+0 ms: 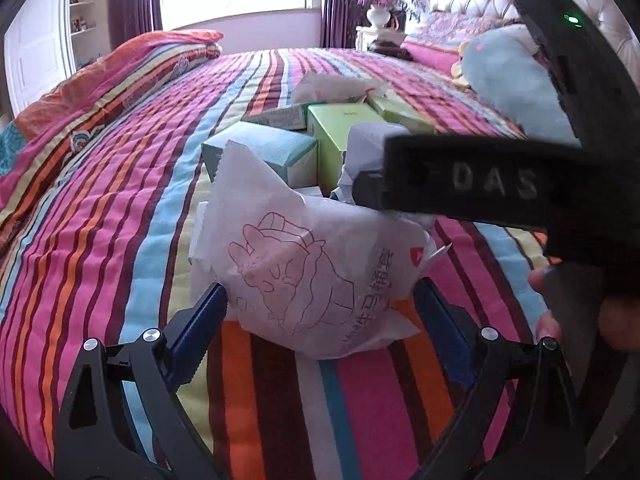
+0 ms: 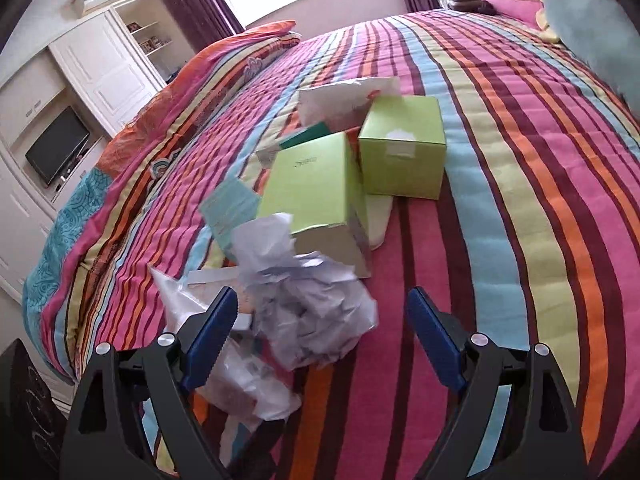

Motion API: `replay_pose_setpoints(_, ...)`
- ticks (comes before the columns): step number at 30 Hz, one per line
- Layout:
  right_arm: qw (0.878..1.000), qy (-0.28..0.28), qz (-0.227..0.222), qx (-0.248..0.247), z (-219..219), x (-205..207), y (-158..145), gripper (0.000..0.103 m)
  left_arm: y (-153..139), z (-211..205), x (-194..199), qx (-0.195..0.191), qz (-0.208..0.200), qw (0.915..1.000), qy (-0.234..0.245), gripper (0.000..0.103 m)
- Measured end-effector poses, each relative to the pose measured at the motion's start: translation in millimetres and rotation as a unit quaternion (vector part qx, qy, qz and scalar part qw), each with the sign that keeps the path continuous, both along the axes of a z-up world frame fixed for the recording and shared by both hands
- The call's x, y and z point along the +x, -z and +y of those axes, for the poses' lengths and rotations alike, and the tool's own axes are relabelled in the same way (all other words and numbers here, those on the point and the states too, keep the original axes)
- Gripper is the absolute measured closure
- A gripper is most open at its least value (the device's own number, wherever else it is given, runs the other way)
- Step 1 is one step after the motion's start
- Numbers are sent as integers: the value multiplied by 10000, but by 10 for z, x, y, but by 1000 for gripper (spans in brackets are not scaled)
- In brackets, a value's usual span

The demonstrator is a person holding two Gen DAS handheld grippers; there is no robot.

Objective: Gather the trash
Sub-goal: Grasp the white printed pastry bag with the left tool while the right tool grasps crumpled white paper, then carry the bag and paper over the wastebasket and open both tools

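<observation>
A heap of trash lies on the striped bedspread (image 1: 100, 240). My left gripper (image 1: 320, 296) is open, its blue pads (image 1: 216, 304) on either side of a white paper bag (image 1: 304, 264) with a red line drawing. I cannot see the pads pressing on it. My right gripper (image 2: 322, 300) is open too, around a crumpled grey-white paper ball (image 2: 316, 312) that sits closer to its left pad. Behind the ball are two green boxes (image 2: 316, 192) (image 2: 402, 148), a teal box (image 1: 264, 152) and another white bag (image 2: 340, 100). A clear plastic bag (image 2: 240, 376) lies under the right gripper's left finger.
The right-hand device's black housing (image 1: 492, 184) and a hand (image 1: 548, 320) fill the right of the left wrist view. A blue plush toy (image 1: 508, 80) lies near the tufted headboard. A folded quilt (image 1: 120, 76) sits at the bed's far left. A nightstand with a vase (image 1: 378, 14) stands beyond.
</observation>
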State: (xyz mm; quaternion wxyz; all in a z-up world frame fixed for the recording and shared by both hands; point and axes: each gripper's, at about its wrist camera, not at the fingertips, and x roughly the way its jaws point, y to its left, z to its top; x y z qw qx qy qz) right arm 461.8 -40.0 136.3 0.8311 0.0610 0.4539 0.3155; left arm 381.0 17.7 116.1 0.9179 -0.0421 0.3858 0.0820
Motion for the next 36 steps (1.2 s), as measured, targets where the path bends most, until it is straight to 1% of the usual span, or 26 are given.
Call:
replay_pose_setpoints(3,9999,-87,-47,-87,46,2,24,21,7,22,67,-48,57,10000,38,11)
replay_pose_setpoints(4,9999,-97,-28,-62,35,3,29,21,8,30,78,-81,49,9999,60,11)
replay_pose_setpoints(5,9999,-138,31,42,19,9,49,22,15,43,90,-116,35,9999,104,13)
replay_pose_setpoints(6,9997,-179,81,121,14,21,63,29,20,59,88,-155,16,9998,124,21)
replay_pose_setpoints(7,9994,-233,157,225,12,28,66,43,23,82,80,-255,-5,9996,157,25)
replay_pose_setpoints(8,9996,-179,167,169,18,5,60,46,23,125,67,-370,-29,9992,156,34)
replay_pose_setpoints(9,9996,-172,164,171,13,11,63,47,16,181,42,-475,-68,9987,164,39)
replay_pose_setpoints(11,9994,-101,170,268,-34,-7,52,48,14,270,-16,-759,-105,9966,287,43)
replay_pose_setpoints(12,9993,11,137,339,-93,-34,38,48,3,319,-61,-810,-138,9962,282,44)
replay_pose_setpoints(13,9992,103,61,386,-157,-74,19,48,-5,355,-96,-814,-159,9962,262,44)
replay_pose_setpoints(16,9981,130,58,598,-311,-177,-6,49,-48,465,-262,-1013,-309,9940,266,44)
replay_pose_setpoints(18,9969,153,17,774,-469,-290,-48,49,-81,537,-400,-1236,-409,9910,327,44)
replay_pose_setpoints(20,9963,165,-36,842,-577,-371,-72,49,-121,582,-563,-1384,-535,9882,393,44)
replay_pose_setpoints(23,9959,269,-136,851,-778,-547,-72,49,-187,624,-893,-1437,-722,9858,492,44)
replay_pose_setpoints(25,9947,300,-175,969,-903,-722,-127,49,-226,680,-1154,-1528,-816,9830,613,44)
replay_pose_setpoints(26,9933,228,-260,1104,-1050,-941,-144,49,-248,704,-1311,-1541,-855,9819,691,44)
replay_pose_setpoints(27,9930,183,-331,1120,-1093,-1013,-221,49,-275,730,-1504,-1536,-896,9809,793,44)
replay_pose_setpoints(28,9925,115,-457,1126,-1190,-1187,-236,49,-293,749,-1671,-1521,-927,9800,893,44)
replay_pose_setpoints(29,9924,92,-507,1122,-1238,-1239,-227,49,-305,769,-1874,-1481,-955,9793,991,44)
replay_pose_setpoints(31,9903,-35,-780,1145,-1489,-1726,-244,49,-319,783,-2312,-1368,-979,9793,1123,44)
replay_pose_setpoints(32,9880,-94,-891,1255,-1649,-2079,-264,48,-303,772,-2590,-1333,-946,9788,1235,44)
replay_pose_setpoints(33,9876,-108,-901,1279,-1663,-2090,-246,49,-269,753,-2780,-1302,-897,9790,1289,44)
replay_pose_setpoints(34,9860,-187,-941,1366,-1720,-2337,-247,48,-211,721,-3003,-1251,-789,9799,1336,44)
replay_pose_setpoints(35,9853,-240,-959,1392,-1760,-2463,-239,48,-150,695,-3150,-1238,-686,9805,1366,44)
replay_pose_setpoints(36,9851,-328,-987,1369,-1807,-2674,-216,48,-49,645,-3336,-1239,-510,9811,1395,44)
